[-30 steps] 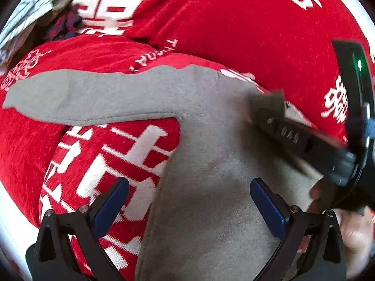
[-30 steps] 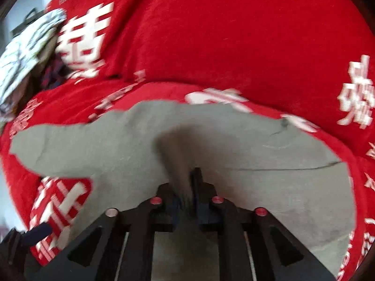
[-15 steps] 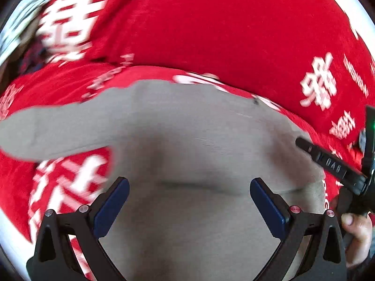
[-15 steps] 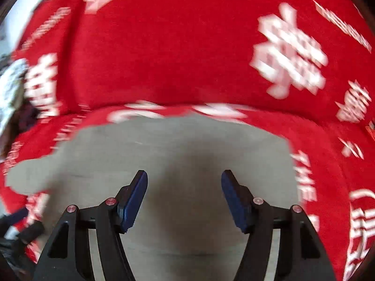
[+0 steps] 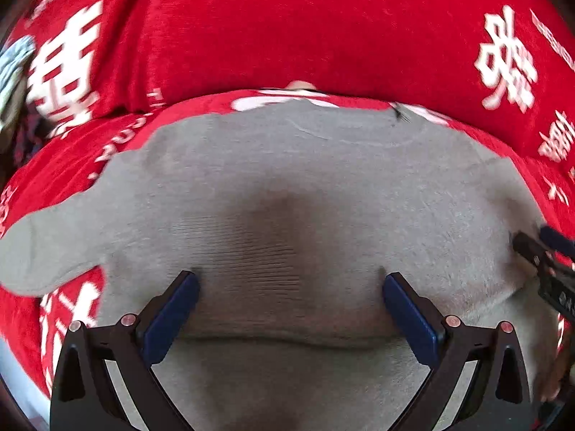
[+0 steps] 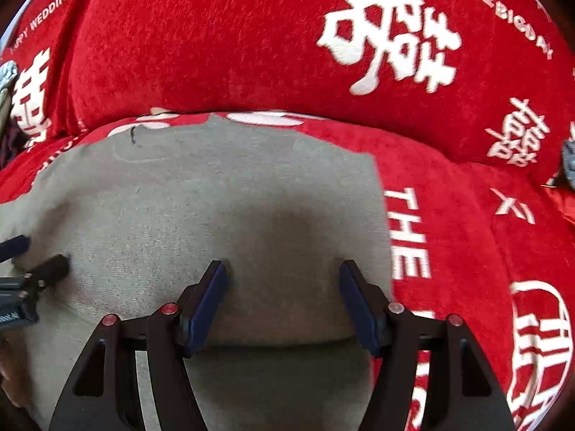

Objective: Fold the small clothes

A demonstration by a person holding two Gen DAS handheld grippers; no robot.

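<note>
A grey knitted garment lies flat on the red sofa seat, one sleeve stretching out to the left. A fold edge crosses it just below the fingertips of both grippers. My left gripper hangs open over the garment's middle, nothing between its blue pads. My right gripper stands open above the garment near its straight right edge, also with nothing in it. Each gripper shows at the rim of the other's view: the right gripper at the far right, the left gripper at the far left.
The red sofa cover with white characters spreads under and to the right of the garment, and the back cushion rises behind it. Patterned cloths lie at the far left. A small grey item sits at the right rim.
The right gripper has let go of the pinch of grey cloth and opened. Both grippers moved rightward over the garment, which now lies spread flat.
</note>
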